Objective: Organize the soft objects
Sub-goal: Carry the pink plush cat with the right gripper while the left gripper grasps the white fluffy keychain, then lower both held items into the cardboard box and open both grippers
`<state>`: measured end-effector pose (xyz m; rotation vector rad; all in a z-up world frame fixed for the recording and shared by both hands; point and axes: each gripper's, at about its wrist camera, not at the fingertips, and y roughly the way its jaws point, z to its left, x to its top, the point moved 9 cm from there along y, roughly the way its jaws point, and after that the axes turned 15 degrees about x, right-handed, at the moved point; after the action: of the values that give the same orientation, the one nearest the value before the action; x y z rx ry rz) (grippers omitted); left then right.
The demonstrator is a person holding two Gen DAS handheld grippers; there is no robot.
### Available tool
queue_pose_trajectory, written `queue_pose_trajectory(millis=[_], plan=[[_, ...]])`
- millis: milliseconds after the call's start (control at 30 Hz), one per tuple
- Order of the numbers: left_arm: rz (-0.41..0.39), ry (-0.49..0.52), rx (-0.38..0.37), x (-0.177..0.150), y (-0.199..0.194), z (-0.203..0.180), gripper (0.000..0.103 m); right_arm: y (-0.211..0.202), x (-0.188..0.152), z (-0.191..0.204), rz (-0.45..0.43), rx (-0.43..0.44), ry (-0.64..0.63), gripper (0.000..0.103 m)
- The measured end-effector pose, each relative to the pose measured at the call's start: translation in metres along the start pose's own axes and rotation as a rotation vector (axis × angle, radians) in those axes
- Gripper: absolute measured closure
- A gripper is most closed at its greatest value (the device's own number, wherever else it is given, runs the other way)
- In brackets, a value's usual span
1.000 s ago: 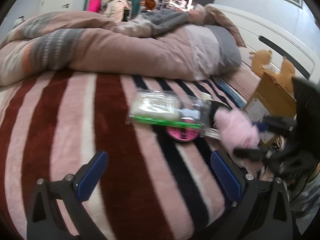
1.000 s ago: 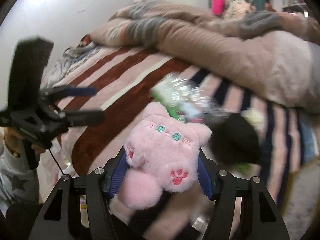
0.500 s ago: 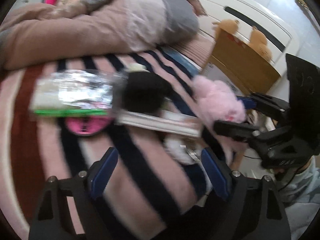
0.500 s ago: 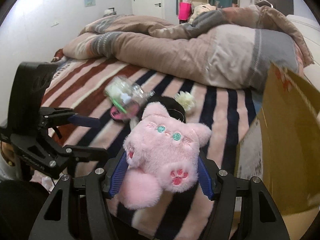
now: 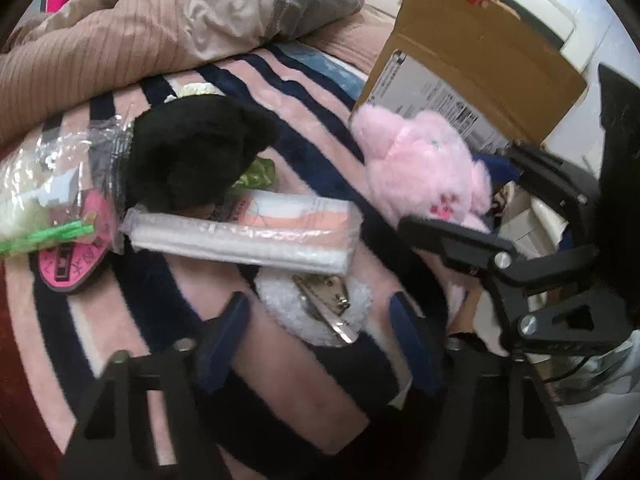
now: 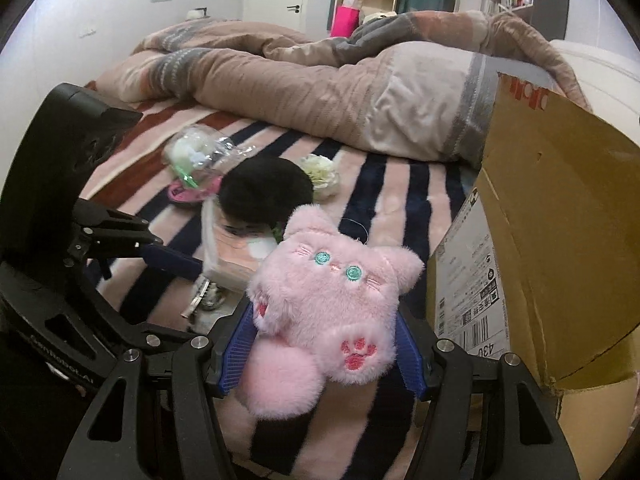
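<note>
Pink plush cat (image 6: 334, 300) clamped between right gripper (image 6: 328, 354) jaws.

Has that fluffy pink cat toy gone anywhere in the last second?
Yes. Held in the right gripper, the pink cat plush has travelled right across the striped blanket, ending beside the cardboard box.

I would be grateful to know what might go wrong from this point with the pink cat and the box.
The right hand-held gripper pinches the pink plush cat only by its sides, so it may slip free. The cardboard box flap stands close and could snag it. The open left hand-held gripper hovers over a fluffy white clip.
</note>
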<state>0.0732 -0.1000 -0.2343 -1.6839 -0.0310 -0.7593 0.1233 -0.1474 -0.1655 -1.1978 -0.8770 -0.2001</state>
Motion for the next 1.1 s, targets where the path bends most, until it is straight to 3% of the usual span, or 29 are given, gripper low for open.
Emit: queue_pose_trajectory(millis=[33, 167, 467, 700, 867, 1100], plan=[[0.003, 0.001, 0.017, -0.001, 0.000, 0.002, 0.054, 0.000, 0.000, 0.001, -0.001, 0.012, 0.001, 0.044], [-0.009, -0.017, 0.004, -0.004, -0.004, 0.008, 0.060, -0.001, 0.000, 0.004, 0.000, 0.016, -0.003, 0.044], [-0.047, -0.067, 0.064, -0.014, -0.032, 0.037, 0.061, -0.017, 0.013, 0.023, -0.039, 0.058, -0.022, 0.044], [-0.147, -0.117, 0.143, -0.017, -0.093, 0.069, 0.061, -0.036, 0.040, 0.047, -0.098, 0.127, -0.059, 0.044], [-0.233, -0.107, 0.181, 0.009, -0.134, 0.070, 0.061, -0.067, 0.068, 0.057, -0.174, 0.171, -0.092, 0.044], [-0.337, -0.036, 0.190, 0.074, -0.175, 0.035, 0.061, -0.131, 0.088, 0.025, -0.301, 0.118, -0.086, 0.044]])
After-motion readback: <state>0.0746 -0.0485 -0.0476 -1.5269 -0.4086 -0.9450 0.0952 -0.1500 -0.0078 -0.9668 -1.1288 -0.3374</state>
